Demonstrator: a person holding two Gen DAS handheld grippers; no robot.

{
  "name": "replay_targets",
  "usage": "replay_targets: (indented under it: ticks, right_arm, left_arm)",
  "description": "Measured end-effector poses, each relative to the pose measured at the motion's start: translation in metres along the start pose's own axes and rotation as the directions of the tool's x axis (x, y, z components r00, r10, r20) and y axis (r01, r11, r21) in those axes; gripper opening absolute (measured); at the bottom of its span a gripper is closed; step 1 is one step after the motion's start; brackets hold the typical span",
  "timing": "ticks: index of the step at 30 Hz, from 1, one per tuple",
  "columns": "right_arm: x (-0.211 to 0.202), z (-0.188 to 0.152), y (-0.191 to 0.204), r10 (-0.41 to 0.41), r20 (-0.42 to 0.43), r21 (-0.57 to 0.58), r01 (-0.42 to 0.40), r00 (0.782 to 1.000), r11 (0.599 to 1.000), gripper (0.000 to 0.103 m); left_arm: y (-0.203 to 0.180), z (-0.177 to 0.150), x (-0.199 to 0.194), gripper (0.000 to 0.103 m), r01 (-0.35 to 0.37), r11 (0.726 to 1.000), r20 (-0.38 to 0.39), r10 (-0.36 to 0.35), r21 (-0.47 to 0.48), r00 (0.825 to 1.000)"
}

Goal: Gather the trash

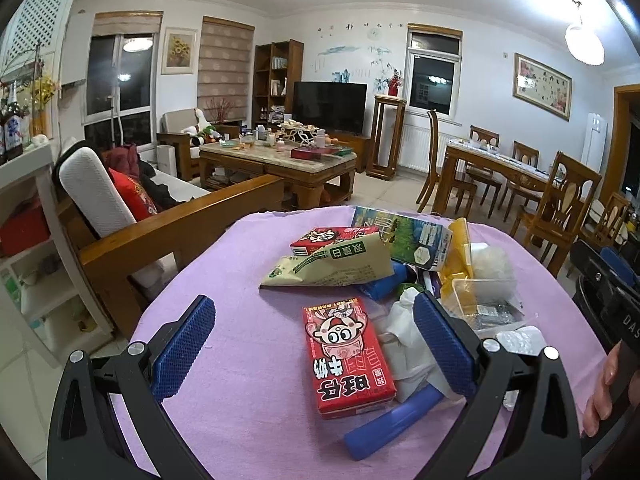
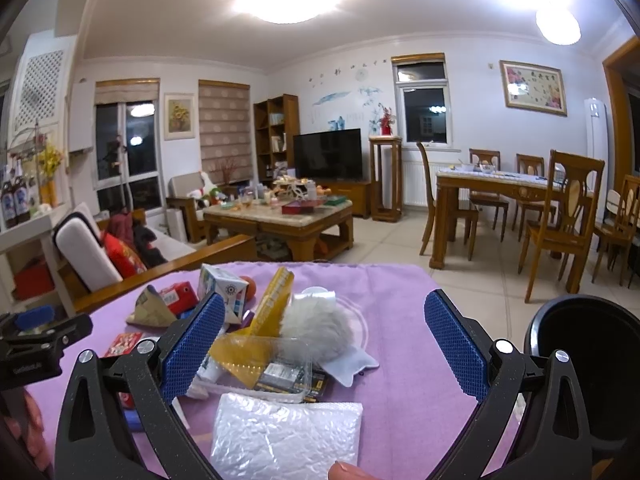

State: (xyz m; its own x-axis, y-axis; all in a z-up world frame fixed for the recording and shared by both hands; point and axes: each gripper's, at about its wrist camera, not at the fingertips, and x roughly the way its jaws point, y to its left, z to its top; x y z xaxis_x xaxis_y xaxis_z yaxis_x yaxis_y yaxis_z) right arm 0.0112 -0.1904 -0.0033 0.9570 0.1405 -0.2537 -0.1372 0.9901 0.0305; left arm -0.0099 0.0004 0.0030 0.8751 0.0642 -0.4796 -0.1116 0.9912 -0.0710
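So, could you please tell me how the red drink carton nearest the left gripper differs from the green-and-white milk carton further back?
The red carton lies flat and keeps its box shape; the green-and-white carton looks dented and tipped on its side. The red carton sits between the open jaws of the left gripper; the green-and-white one lies farther off in the pile. Both are printed cartons resting on the purple cloth.
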Motion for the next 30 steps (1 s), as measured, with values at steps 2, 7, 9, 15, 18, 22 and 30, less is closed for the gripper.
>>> replay_targets:
  ticks: [2,7,9,15,18,22,30]
  right_arm:
    - [0.0,0.0004,0.0002,0.001,-0.001,0.0,-0.001,1.0,1.0,0.099]
    - [0.0019,0.0002,0.001,0.003,0.002,0.004,-0.003,1.0,1.0,0.099]
    - [0.0026,0.0004,0.0011,0.003,0.003,0.005,-0.003,1.0,1.0,0.099]
    - [0.0023,0.0003,0.0009,0.004,0.006,0.007,-0.004,1.0,1.0,0.099]
    - [0.0021,0.0004,0.0008,0.005,0.007,0.008,-0.005,1.0,1.0,0.099]
    - [0.0027,0.0005,0.0011,0.005,0.008,0.009,-0.005,1.0,1.0,0.099]
    - [0.0029,-0.0001,0.0008,0.006,0.011,0.012,-0.006,1.0,1.0,0.099]
  left_arm:
    - [0.0002,-0.0006,0.0005,0.098,-0.001,1.0,-0.002,0.001,0.002,1.0]
    - [-0.0041,-0.0017,0.0003,0.098,0.006,1.0,-0.005,-0.006,0.028,1.0]
    - [-0.0044,-0.0019,-0.0013,0.098,0.006,0.999,0.003,-0.006,0.031,1.0]
    - [-0.0071,-0.0018,-0.0053,0.098,0.0,0.999,0.026,-0.001,0.037,1.0]
    - [-0.0086,-0.001,-0.0035,0.098,0.004,0.999,0.022,-0.004,0.04,1.0]
    - [-0.0069,-0.0006,-0.0016,0.098,0.012,0.999,0.012,-0.012,0.033,1.0]
    - [-0.0096,-0.0015,-0.003,0.098,0.006,0.999,0.015,-0.007,0.05,1.0]
